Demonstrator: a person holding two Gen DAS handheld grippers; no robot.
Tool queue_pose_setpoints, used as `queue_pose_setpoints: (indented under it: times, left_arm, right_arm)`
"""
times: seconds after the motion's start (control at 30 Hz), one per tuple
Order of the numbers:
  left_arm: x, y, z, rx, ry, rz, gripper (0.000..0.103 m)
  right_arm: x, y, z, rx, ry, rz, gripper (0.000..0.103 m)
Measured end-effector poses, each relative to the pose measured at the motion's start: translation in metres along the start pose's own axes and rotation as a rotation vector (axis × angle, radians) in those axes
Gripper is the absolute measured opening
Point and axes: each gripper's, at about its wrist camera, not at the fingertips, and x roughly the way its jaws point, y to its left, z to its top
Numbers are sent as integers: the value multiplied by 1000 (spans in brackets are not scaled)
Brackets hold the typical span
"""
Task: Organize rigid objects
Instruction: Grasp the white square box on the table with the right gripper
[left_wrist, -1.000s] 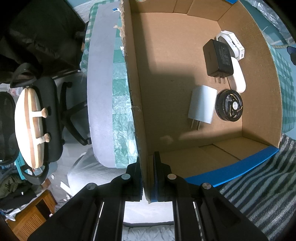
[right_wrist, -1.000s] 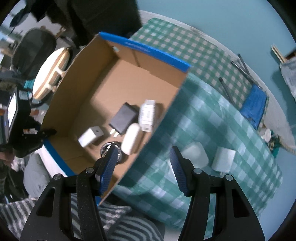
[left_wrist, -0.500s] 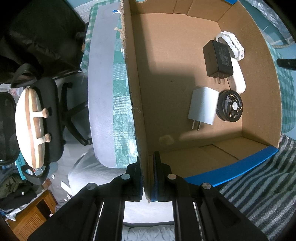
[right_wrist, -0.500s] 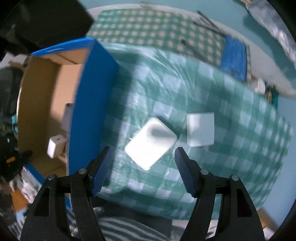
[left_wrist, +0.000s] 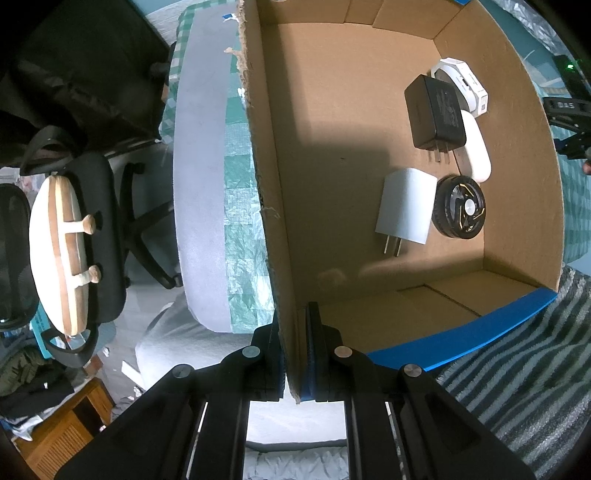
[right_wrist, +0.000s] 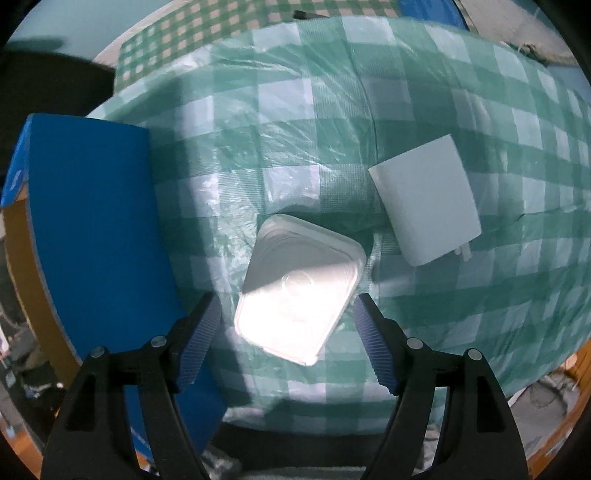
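Observation:
My left gripper (left_wrist: 295, 354) is shut on the near corner wall of the cardboard box (left_wrist: 280, 184). Inside the box lie a white charger (left_wrist: 406, 210), a black round disc (left_wrist: 460, 211), a black adapter (left_wrist: 436, 110), a white oval case (left_wrist: 476, 151) and a small white box (left_wrist: 461, 83). My right gripper (right_wrist: 288, 343) is open, low over a white rounded square device (right_wrist: 299, 284) on the green checked tablecloth (right_wrist: 332, 129); its fingers stand on either side of it, not touching. A white power adapter (right_wrist: 424, 199) lies to the right.
The box's blue outer wall (right_wrist: 92, 229) stands just left of my right gripper. An office chair (left_wrist: 92, 221) holding a wooden round board (left_wrist: 59, 251) is beside the table, left of the box. A striped cloth (left_wrist: 517, 369) lies at the near right.
My right gripper has swung from the box over to the tablecloth and come down around the white square device. My left gripper has kept its hold on the box wall.

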Motion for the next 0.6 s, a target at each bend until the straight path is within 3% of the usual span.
queue_pose_setpoints:
  times: [0.13, 0.3, 0.6]
  left_arm:
    - [1, 1, 0, -2, 3, -4, 9]
    - [4, 1, 1, -7, 5, -9, 9]
    - [5, 1, 0, -6, 3, -7, 9]
  right_arm:
    - [11, 4, 4, -5, 2, -42, 76]
    - [18, 14, 2, -108, 12, -103, 74]
    - [21, 58, -17, -531, -19, -273, 66]
